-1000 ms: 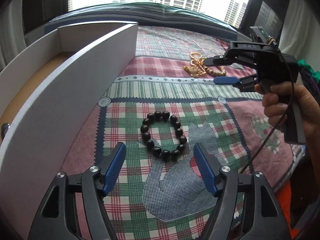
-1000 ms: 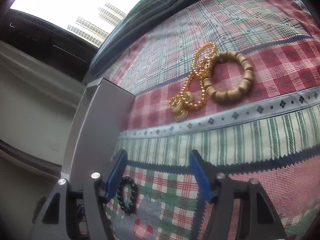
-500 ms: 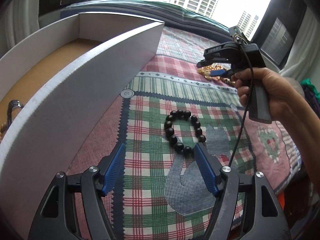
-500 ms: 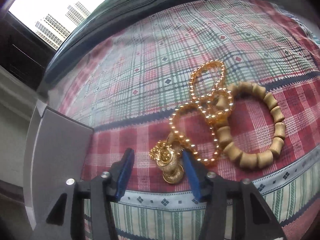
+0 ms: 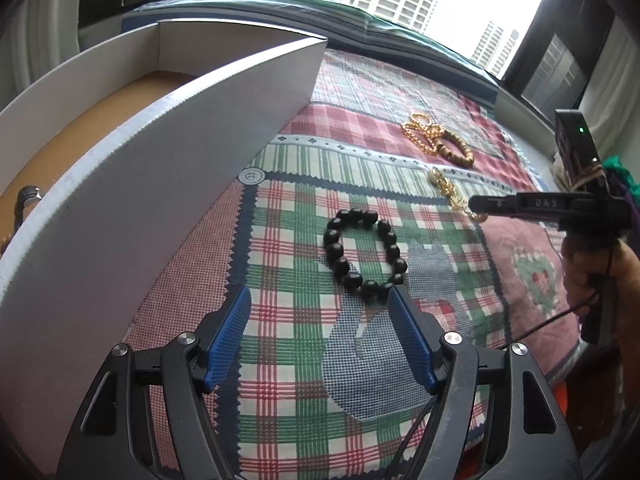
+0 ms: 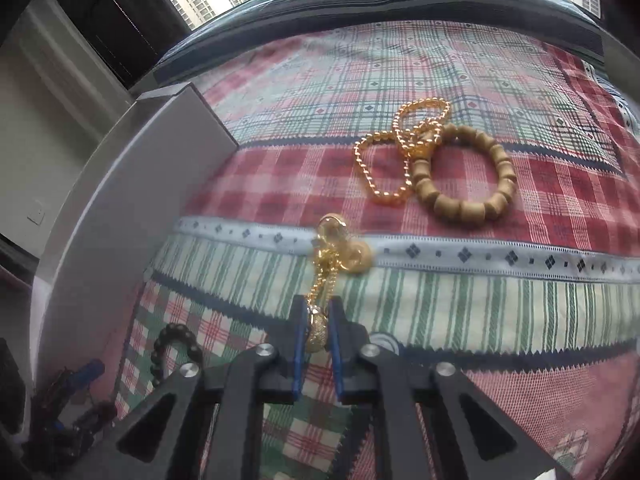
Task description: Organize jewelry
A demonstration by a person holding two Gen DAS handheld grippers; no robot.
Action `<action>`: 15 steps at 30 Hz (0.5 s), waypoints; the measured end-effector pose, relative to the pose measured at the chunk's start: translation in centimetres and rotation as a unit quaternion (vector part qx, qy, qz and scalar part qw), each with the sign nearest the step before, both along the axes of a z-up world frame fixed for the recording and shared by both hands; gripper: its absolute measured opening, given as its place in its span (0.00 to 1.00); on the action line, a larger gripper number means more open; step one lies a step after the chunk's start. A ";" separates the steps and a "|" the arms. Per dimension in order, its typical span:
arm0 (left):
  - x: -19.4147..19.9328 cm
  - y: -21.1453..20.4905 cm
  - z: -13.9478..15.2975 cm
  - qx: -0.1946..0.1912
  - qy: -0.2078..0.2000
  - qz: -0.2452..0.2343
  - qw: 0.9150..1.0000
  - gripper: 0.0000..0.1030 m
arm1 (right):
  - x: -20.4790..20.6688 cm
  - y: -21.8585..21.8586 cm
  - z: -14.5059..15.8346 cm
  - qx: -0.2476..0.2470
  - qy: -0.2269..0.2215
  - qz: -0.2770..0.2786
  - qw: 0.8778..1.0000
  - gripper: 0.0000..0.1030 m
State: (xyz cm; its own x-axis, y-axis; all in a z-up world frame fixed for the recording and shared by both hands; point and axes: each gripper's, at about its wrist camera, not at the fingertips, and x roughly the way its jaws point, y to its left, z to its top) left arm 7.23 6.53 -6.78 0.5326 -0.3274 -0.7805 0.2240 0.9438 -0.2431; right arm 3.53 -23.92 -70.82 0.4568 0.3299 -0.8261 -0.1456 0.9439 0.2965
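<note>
1. Your right gripper (image 6: 317, 330) has just been closing and is now clamped on a gold pendant chain (image 6: 334, 256) — the pendant end sits between the blue pads, and the rest of the chain trails forward over the patterned bedspread (image 6: 500, 304).
2. Beyond it, a gold bead necklace (image 6: 400, 152) lies looped on the red plaid band, touching and partly overlapping a wooden bead bracelet (image 6: 466, 174).
3. Your left gripper (image 5: 320, 330) hangs with its jaws wide apart and nothing between them — the black bead bracelet (image 5: 366, 254) lies flat on the bedspread just ahead of its fingertips.
4. The white box (image 5: 168, 160) stands open at the left, its brown floor showing; a dark item rests at its near edge, too cut off to identify.
</note>
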 end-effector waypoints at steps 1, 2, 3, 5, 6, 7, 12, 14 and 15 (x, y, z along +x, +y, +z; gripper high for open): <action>0.0 -0.3 0.0 0.001 0.001 -0.003 1.000 0.71 | -1.5 -0.4 -0.4 0.000 0.003 0.004 1.000 0.11; -0.1 -0.6 0.0 0.002 0.002 -0.006 1.000 0.71 | -3.0 -1.0 -0.7 -0.001 0.006 0.007 1.000 0.11; -0.1 -0.9 0.0 0.004 0.003 -0.010 1.000 0.71 | -4.5 -1.5 -1.0 -0.002 0.009 0.008 1.000 0.11; -0.2 -1.5 0.0 0.009 0.002 -0.018 1.000 0.71 | -7.3 -2.4 -1.7 -0.002 0.010 0.007 1.000 0.12; -0.2 -1.9 0.1 0.011 0.002 -0.022 1.000 0.71 | -8.7 -2.9 -1.9 -0.005 0.007 0.003 1.000 0.12; -0.2 -2.2 0.1 0.013 0.003 -0.025 1.000 0.71 | -9.9 -3.4 -2.1 -0.009 0.001 -0.005 1.000 0.22; -0.3 -3.8 0.0 0.023 0.005 -0.042 0.999 0.71 | -15.2 -6.1 -1.6 -0.005 -0.065 -0.069 0.996 0.52; -0.1 -4.6 -0.1 0.026 0.007 -0.049 0.998 0.71 | -16.6 -6.4 -1.3 -0.015 -0.083 -0.088 0.992 0.52; 0.0 -5.0 -0.1 0.029 0.009 -0.053 0.998 0.71 | -17.0 -6.4 -1.3 -0.019 -0.090 -0.095 0.991 0.52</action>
State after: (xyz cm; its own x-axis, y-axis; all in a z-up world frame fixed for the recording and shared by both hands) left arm 7.22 1.54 -6.92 0.4832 -0.3359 -0.8085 0.3196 0.9274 -0.1943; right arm -13.44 -30.36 -72.12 0.6493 0.1938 -0.7354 -0.0121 0.9695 0.2448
